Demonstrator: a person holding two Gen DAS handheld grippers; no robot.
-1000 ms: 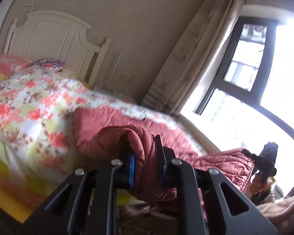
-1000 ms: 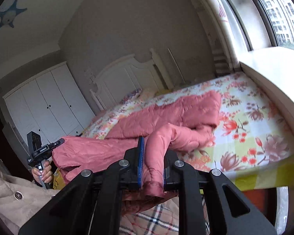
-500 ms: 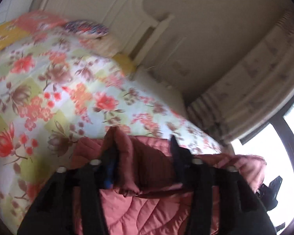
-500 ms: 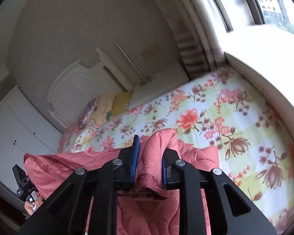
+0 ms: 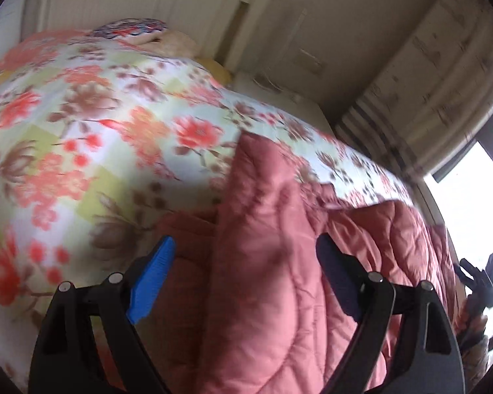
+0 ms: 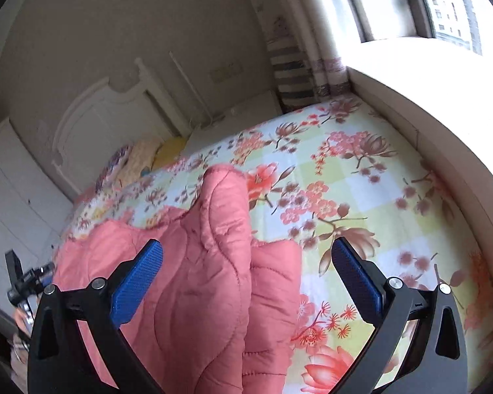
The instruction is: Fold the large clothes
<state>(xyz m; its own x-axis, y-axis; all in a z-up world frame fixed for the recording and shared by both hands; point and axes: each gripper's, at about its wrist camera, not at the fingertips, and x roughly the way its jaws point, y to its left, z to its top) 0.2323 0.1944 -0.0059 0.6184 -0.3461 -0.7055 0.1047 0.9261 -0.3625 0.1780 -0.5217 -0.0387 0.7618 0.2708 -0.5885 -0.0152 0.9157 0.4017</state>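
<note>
Both tongs have just been opening and now stand released, blue pads clear of the pink quilted coat they clenched a second ago, with a ridge of it lying loose between each pair. Left tongs (image 5: pixel 246 275) and right tongs (image 6: pixel 246 282) fill the lower frame. Coat (image 5: pixel 272 295) (image 6: pixel 210 262) rests on the floral bed (image 5: pixel 82 138) (image 6: pixel 361 197), lower centre.
</note>
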